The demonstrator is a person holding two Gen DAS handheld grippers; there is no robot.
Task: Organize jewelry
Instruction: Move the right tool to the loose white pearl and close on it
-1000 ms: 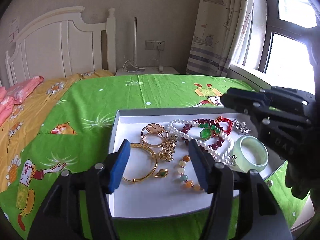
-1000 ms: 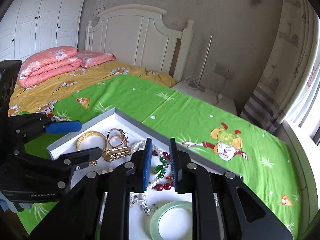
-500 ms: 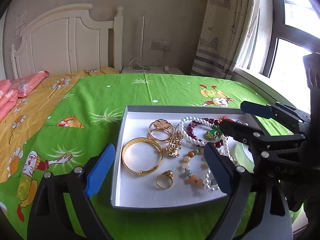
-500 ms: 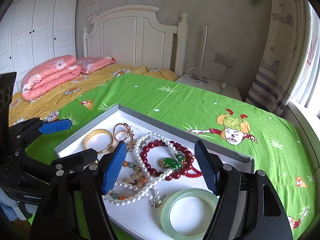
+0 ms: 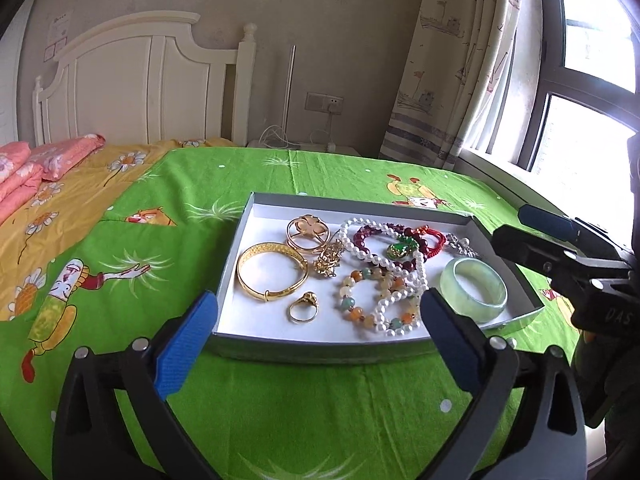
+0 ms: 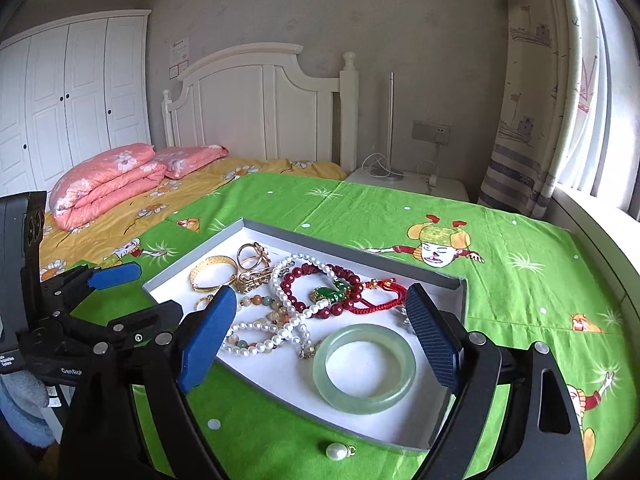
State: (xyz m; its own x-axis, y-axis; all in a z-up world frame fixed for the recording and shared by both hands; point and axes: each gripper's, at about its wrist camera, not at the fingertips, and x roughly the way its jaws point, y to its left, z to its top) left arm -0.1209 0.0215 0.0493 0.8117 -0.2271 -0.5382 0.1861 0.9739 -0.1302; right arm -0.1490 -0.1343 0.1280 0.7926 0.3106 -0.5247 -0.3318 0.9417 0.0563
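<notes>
On the bed, spread with a green cartoon sheet, sits my shallow grey tray with its white floor, and all the jewelry lies inside it but one piece. My left tongs hover at the tray's near edge, jaws opening wide with nothing between the pads. My right tongs hang over the tray's near corner, jaws also opening and gripping nothing, though the pale green jade bangle lies flat on the tray floor below them. At the tray's left side rests the gold bangle, with a rose-gold flower bangle just behind it. A long pearl necklace loops through the middle, tangled with a dark red bead bracelet, a bracelet of orange and green beads, and a red cord carrying a green pendant. A small gold ring lies near the front, below the gold bangle. Outside the tray, on the sheet, lies a single pearl charm.
</notes>
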